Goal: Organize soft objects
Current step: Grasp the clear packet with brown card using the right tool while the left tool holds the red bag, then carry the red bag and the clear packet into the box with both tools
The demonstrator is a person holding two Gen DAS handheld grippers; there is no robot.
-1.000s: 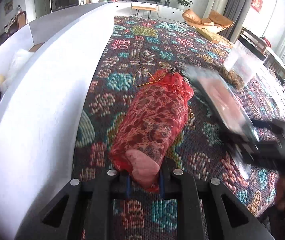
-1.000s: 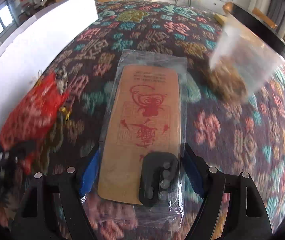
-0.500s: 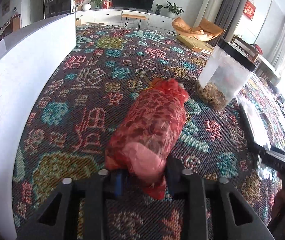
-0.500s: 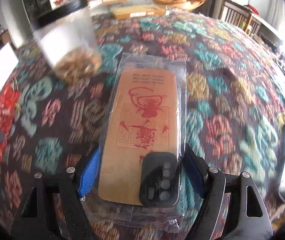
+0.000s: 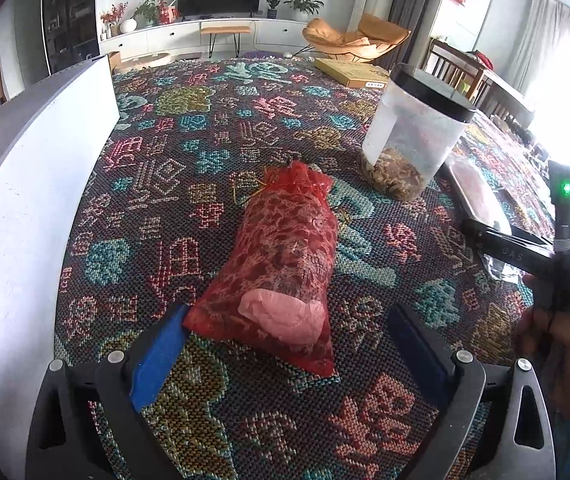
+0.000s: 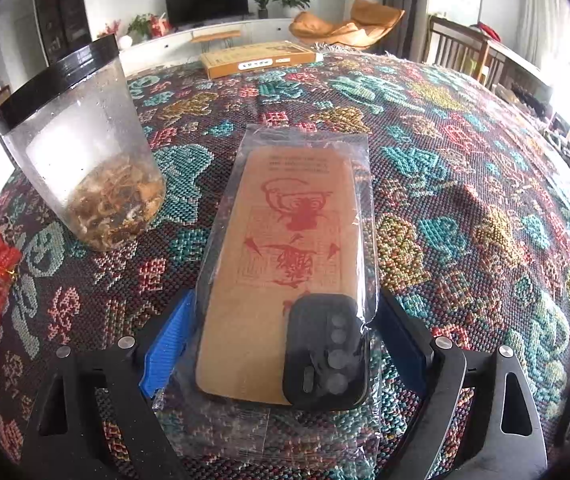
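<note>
While both items lie on the patterned cloth (image 5: 213, 152):
Left gripper (image 5: 285, 344): spread wide; red mesh pouch (image 5: 285, 248) between its fingers, unpinched.
Right gripper (image 6: 285, 332): spread; jaws flank the plastic-wrapped card (image 6: 289, 240).

A woven cloth (image 5: 213, 152) patterned with bright characters covered the whole table. On it lay a red mesh pouch (image 5: 281, 256), with a clear black-lidded jar (image 5: 413, 136) of dried bits standing near its tied end. Beside the jar lay a plastic-wrapped phone case (image 6: 285, 264), and a flat yellow box (image 6: 259, 60) rested at the far edge.
</note>
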